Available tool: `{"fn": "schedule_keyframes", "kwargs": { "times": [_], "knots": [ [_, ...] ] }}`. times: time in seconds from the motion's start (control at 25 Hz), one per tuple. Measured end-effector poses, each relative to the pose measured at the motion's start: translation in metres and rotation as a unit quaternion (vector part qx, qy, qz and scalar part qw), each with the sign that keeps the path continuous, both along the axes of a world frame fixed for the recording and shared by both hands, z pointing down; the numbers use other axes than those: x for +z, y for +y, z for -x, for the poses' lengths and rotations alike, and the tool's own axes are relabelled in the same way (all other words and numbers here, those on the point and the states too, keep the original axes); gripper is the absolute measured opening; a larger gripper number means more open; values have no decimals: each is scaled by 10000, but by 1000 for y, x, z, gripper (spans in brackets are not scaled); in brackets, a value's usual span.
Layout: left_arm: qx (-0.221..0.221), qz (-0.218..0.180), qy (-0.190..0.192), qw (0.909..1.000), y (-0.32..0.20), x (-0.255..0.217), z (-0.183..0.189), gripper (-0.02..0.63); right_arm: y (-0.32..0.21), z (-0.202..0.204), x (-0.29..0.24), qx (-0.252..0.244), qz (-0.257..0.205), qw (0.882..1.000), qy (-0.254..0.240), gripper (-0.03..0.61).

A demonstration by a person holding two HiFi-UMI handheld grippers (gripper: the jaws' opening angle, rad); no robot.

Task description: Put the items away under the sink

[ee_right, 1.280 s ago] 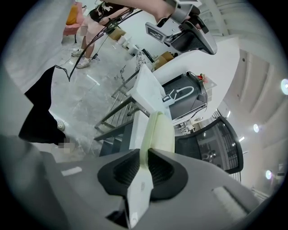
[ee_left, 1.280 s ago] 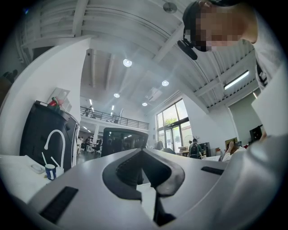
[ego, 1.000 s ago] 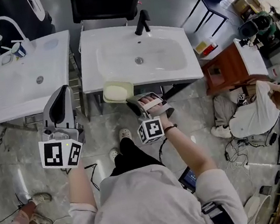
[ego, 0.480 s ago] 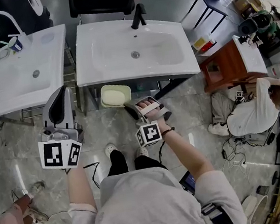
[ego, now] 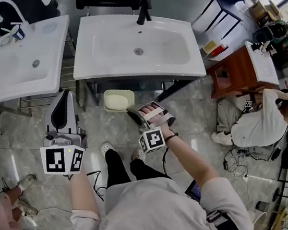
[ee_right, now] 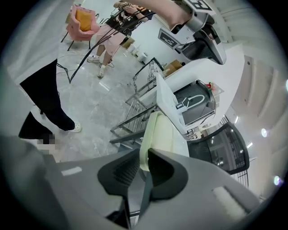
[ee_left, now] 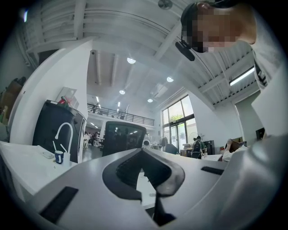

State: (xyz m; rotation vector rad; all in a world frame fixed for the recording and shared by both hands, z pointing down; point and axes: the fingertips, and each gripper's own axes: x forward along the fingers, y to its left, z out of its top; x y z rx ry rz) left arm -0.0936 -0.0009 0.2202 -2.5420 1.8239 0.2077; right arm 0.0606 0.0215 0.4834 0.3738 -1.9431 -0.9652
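Note:
A pale yellow rectangular tray (ego: 119, 99) hangs in front of the big white sink's (ego: 90, 66) front edge, above the floor. My right gripper (ego: 133, 111) is shut on the tray's near rim. In the right gripper view the tray (ee_right: 162, 132) stands on edge between the black pads of the right gripper (ee_right: 145, 155). My left gripper (ego: 64, 98) hovers left of it, between the two sinks, holding nothing. In its own view the left gripper (ee_left: 142, 152) has its pad tips together. A dark open frame (ego: 145, 85) lies under the big sink.
A second white sink (ego: 18, 76) with a curved white faucet (ego: 8, 8) and a cup (ego: 16, 33) stands at left. Between the sinks is a metal rack (ee_right: 135, 112). A wooden cabinet (ego: 233, 71) and a seated person (ego: 255, 123) are at right. Another person's feet (ego: 21, 183) show at left.
Both grippers have come lower and the sinks have slid up the picture. The tray stays in the right gripper, still just in front of the big sink's edge.

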Motion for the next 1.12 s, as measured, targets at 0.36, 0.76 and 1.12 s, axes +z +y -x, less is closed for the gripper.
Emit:
{"fn": "schedule_keyframes", "kwargs": {
  "times": [0.36, 0.76, 1.12],
  "knots": [
    [-178, 259, -34, 9995, 6, 43, -20, 8, -6, -22, 41, -170, 74, 9998, 75, 66],
    [-86, 514, -101, 9986, -18, 113, -20, 8, -44, -14, 104, -234, 37, 9995, 199, 67],
    [28, 476, -200, 9987, -41, 188, -11, 8, -81, 2, 179, -288, 20, 9994, 172, 67]
  ]
}}
